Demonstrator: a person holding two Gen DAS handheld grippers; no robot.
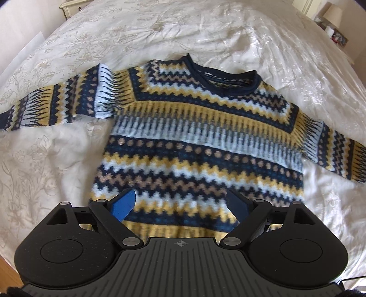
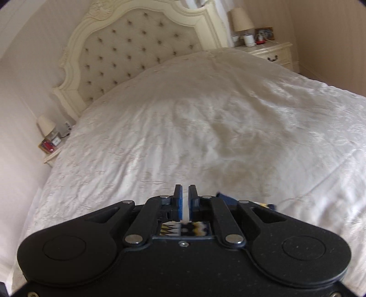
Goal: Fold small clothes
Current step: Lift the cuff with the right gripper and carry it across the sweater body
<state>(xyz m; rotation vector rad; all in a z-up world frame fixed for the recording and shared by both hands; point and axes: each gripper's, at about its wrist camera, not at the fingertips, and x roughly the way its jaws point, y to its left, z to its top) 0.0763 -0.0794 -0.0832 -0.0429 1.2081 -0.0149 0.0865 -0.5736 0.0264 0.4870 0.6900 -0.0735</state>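
In the left wrist view the white embroidered bedspread [image 1: 57, 160] fills the frame around the sweater [image 1: 196, 141], with bare cover on the left side, across the top and at the lower right; a strip of wooden floor [image 1: 9, 271] shows at the lower left edge, and a lamp [image 1: 332, 14] stands at the upper right corner. The sweater lies flat in the middle of the frame, face up, neck toward the top, one sleeve stretched toward the left edge and the other running off the right edge. It is knitted in navy, yellow, pale blue and tan zigzag and dotted bands, with a navy rolled collar. The left hand-held gripper [image 1: 180, 205] hangs over the hem at the bottom centre, its jaws spread wide with nothing between them. In the right wrist view the right hand-held gripper [image 2: 185, 201] has its jaws drawn nearly together with a narrow gap; patterned knit shows beneath its body, but whether the pads pinch it cannot be told. Beyond it lie open bedspread, a tufted headboard [image 2: 137, 50] at upper left and a nightstand [image 2: 272, 53] at upper right.
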